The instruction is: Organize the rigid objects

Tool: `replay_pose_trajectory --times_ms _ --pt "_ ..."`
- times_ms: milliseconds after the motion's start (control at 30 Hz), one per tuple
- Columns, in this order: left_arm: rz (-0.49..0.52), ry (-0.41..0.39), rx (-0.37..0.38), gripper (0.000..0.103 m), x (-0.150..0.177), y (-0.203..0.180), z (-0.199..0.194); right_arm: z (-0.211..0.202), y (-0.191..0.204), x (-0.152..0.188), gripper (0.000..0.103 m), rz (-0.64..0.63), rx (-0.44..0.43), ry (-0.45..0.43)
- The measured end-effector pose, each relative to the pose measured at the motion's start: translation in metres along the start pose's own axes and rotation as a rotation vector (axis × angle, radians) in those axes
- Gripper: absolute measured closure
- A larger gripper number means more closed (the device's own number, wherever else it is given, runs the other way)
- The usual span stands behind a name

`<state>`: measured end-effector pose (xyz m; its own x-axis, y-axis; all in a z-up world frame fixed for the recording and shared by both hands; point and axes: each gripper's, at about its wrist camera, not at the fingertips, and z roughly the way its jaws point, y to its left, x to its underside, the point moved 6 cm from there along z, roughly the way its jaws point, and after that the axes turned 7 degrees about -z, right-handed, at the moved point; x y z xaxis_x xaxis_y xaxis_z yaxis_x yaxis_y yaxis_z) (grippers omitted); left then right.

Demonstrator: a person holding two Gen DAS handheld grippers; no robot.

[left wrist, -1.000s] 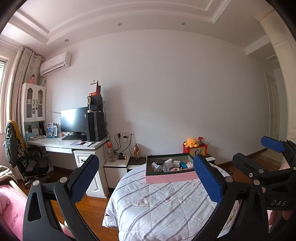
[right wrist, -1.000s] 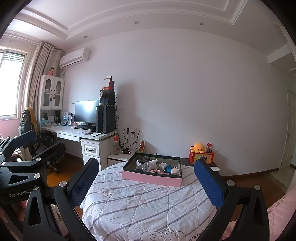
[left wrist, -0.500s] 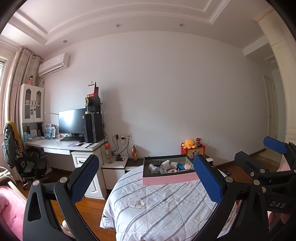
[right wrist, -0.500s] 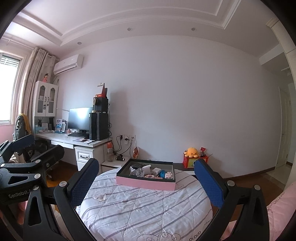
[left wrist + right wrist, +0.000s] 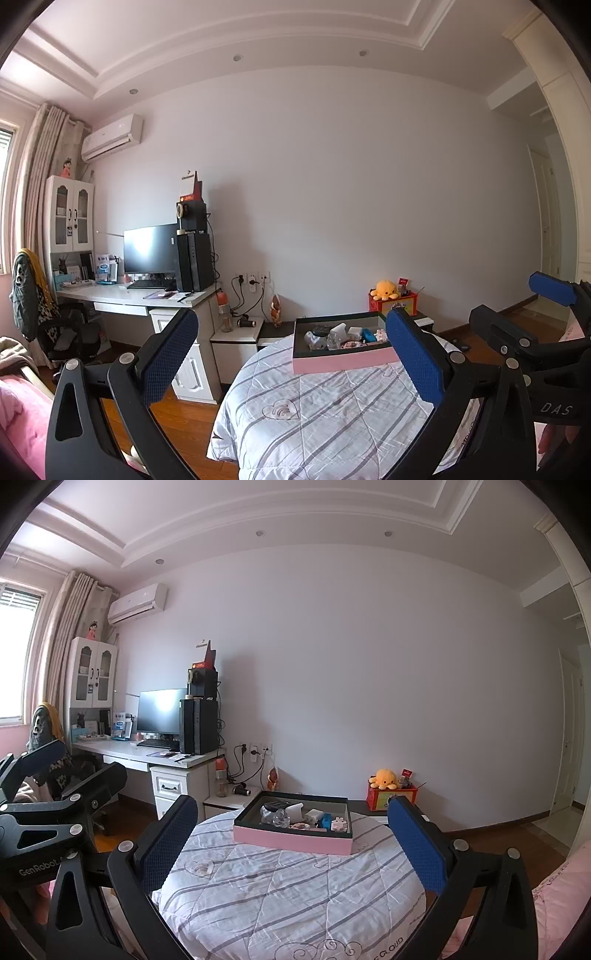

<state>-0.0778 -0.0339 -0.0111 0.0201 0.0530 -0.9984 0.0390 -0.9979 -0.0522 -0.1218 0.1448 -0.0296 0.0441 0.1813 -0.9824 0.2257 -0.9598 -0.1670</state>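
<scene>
A shallow pink box [image 5: 343, 363] [image 5: 291, 840] with a dark inside rests at the far side of a round table under a striped white quilt [image 5: 332, 413] [image 5: 280, 890]. Several small rigid items lie inside the box: white pieces, a clear one, a blue one [image 5: 325, 819]. My left gripper [image 5: 291, 354] and my right gripper [image 5: 291, 838] both hang well short of the box, raised above the quilt's near side. Each stands wide open with nothing between its blue pads. The right gripper's body [image 5: 532, 343] shows at the right edge of the left wrist view.
A white desk [image 5: 162, 757] with a monitor and a black computer tower stands at the left wall, beside a low white cabinet [image 5: 229, 801]. A red box with an orange plush [image 5: 388, 786] sits behind the table. Wood floor surrounds it; pink bedding [image 5: 561, 897] lies at the right.
Both wrist views have shifted slightly up and back, so the box and table now sit a little lower and farther. Both grippers stay wide open and empty.
</scene>
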Motion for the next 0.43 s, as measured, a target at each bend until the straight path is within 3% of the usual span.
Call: replay_pose_trajectory --times_ms 433 --pt "0.005 0.001 -0.005 0.000 0.0012 0.0004 0.0008 0.0026 -0.0006 -0.0012 0.000 -0.004 -0.002 0.005"
